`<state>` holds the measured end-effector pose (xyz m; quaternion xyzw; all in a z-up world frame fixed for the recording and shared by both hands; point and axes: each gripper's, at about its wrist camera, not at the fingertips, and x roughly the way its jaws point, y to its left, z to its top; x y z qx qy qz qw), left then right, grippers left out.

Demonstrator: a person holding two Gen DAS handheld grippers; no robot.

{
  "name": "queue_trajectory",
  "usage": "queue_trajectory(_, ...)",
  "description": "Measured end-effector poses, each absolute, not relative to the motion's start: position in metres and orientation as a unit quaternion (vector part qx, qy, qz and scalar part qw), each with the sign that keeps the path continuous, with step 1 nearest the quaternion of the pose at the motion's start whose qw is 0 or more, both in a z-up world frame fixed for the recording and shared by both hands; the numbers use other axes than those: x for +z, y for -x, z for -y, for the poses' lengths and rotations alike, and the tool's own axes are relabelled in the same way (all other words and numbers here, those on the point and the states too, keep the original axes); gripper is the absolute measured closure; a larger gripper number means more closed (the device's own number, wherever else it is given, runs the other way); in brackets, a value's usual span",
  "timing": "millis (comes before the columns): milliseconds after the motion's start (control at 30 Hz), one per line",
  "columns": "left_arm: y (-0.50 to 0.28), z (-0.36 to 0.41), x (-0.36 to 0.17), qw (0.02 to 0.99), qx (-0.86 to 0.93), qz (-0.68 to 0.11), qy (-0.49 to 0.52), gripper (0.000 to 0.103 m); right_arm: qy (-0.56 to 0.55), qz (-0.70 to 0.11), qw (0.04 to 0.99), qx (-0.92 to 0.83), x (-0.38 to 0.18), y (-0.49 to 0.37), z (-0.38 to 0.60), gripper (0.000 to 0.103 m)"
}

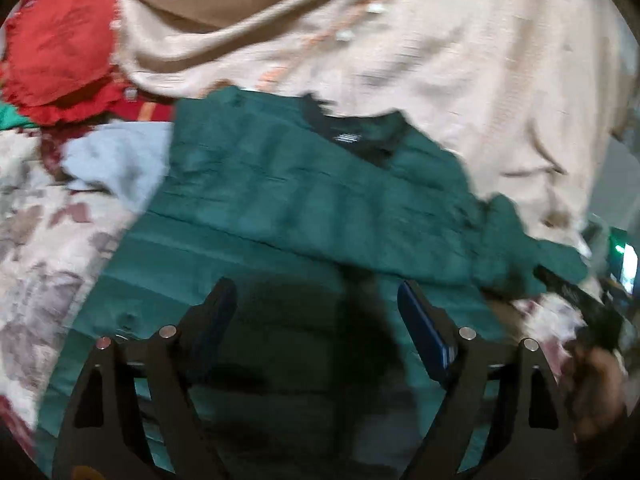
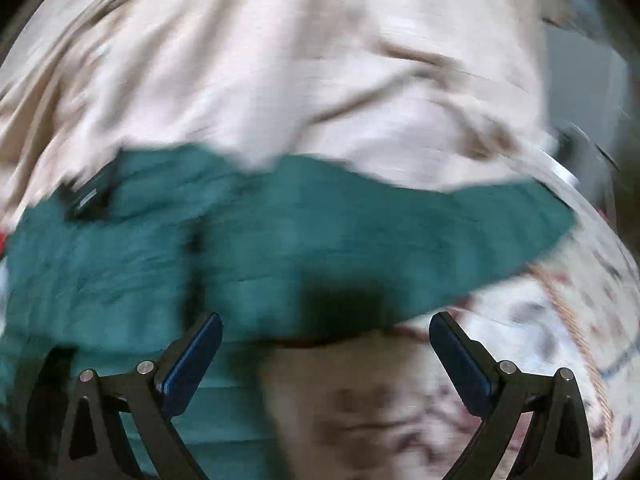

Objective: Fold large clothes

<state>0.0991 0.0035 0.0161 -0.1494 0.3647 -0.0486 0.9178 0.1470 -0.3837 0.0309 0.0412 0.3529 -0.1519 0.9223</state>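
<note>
A dark green shirt (image 1: pixel 280 200) with a black collar and label (image 1: pixel 352 136) lies partly folded on a floral bedsheet (image 1: pixel 44 240). My left gripper (image 1: pixel 316 292) is open and empty, hovering over the shirt's lower part. In the right wrist view the green shirt (image 2: pixel 280 232) spreads across the middle, one sleeve reaching right. My right gripper (image 2: pixel 324 324) is open and empty, above the shirt's lower edge and the bedsheet (image 2: pixel 540 340). Both views are motion-blurred.
A large beige garment (image 1: pixel 440 60) is heaped behind the shirt and also fills the top of the right wrist view (image 2: pixel 320 60). Red clothes (image 1: pixel 60 52) and a light blue cloth (image 1: pixel 116 160) lie at the left. The right gripper's handle and hand (image 1: pixel 592 344) show at right.
</note>
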Motion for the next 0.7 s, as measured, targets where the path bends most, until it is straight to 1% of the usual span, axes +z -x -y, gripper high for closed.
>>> queue_trajectory(67,-0.099,0.015,0.021,0.929,-0.05,-0.351,0.106,0.02,-0.069,-0.323,0.923,-0.198,0.043,-0.139,0.436,0.001)
queue_trajectory(167,-0.109,0.03,0.024,0.94,-0.039,-0.335,0.057,0.02,-0.122,-0.302,0.913,-0.246,0.052,-0.14,0.506,0.001)
queue_trajectory(233,-0.118,0.033,0.022,0.939,-0.039,-0.338,0.053,0.02,-0.167,-0.306,0.902,-0.255,0.048,-0.147,0.552,0.001)
queue_trajectory(267,-0.122,0.034,0.022,0.938,-0.039,-0.339,0.052,0.02,-0.178,-0.321,0.896,-0.252,0.042,-0.154,0.571,0.001)
queue_trajectory(300,-0.124,0.032,0.02,0.938,-0.039,-0.34,0.051,0.02,-0.185,-0.341,0.888,-0.247,0.035,-0.166,0.586,0.001)
queue_trajectory(333,-0.128,0.031,0.021,0.939,-0.037,-0.337,0.05,0.02,-0.187,-0.348,0.884,-0.249,0.031,-0.171,0.595,0.007)
queue_trajectory(367,-0.128,0.029,0.021,0.941,-0.032,-0.334,0.048,0.02,-0.198,-0.354,0.879,-0.249,0.024,-0.178,0.608,0.011)
queue_trajectory(433,-0.132,0.023,0.021,0.943,-0.02,-0.33,0.046,0.02,-0.181,-0.336,0.891,-0.246,0.024,-0.192,0.612,0.012)
queue_trajectory(500,-0.135,0.016,0.02,0.945,0.004,-0.326,0.04,0.02,-0.163,-0.346,0.891,-0.245,0.021,-0.208,0.612,0.011)
queue_trajectory(533,-0.138,0.013,0.019,0.944,0.019,-0.328,0.034,0.02,-0.146,-0.35,0.893,-0.241,0.021,-0.216,0.608,0.021)
queue_trajectory(567,-0.142,0.009,0.017,0.942,0.037,-0.332,0.029,0.02,-0.133,-0.356,0.892,-0.244,0.021,-0.219,0.605,0.041)
queue_trajectory(600,-0.146,0.001,0.014,0.938,0.061,-0.341,0.03,0.02,-0.119,-0.358,0.892,-0.25,0.022,-0.22,0.598,0.052)
queue_trajectory(633,-0.15,-0.007,0.01,0.932,0.079,-0.352,0.038,0.02,-0.116,-0.357,0.893,-0.247,0.024,-0.219,0.593,0.072)
queue_trajectory(667,-0.151,-0.013,0.007,0.927,0.087,-0.361,0.048,0.02,-0.109,-0.353,0.895,-0.25,0.028,-0.215,0.586,0.078)
queue_trajectory(700,-0.154,-0.021,0.004,0.921,0.097,-0.372,0.06,0.02,-0.088,-0.348,0.898,-0.256,0.034,-0.211,0.574,0.079)
